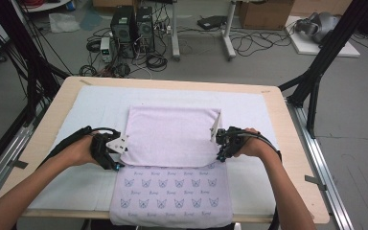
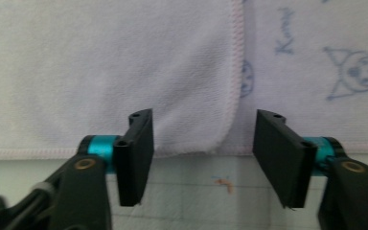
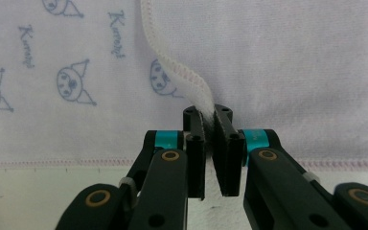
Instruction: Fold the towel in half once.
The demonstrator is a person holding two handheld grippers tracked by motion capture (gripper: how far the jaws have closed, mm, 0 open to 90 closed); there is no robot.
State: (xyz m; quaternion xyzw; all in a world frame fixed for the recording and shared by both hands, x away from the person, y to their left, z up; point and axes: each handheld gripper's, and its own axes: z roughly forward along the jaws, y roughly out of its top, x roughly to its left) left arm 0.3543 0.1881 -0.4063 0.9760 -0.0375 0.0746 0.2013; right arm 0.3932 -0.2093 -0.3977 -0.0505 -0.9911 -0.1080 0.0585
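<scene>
We see a pale lilac terry towel [image 1: 172, 158] printed with small blue cartoon faces lying at the centre of the high view, on a white gridded mat [image 1: 249, 108] over a light wooden table [image 1: 294, 158]. Its far half is folded back over the near half, plain side up, so the printed part shows toward the lower edge.

The right gripper [image 3: 210, 125] has its black jaws pressed together on the folded layer's stitched pink hem, which rises in a soft curl from the pinch. The left gripper [image 2: 199, 139] stands with jaws spread — the rounded folded corner lies between them, not yet pinched.

We judge the cloth light, limp and fuzzy: it will drape and sag rather than hold shape, and a single layer may peel away from the one beneath. The hemmed corners look like the best hold — thicker, less likely to slip.
</scene>
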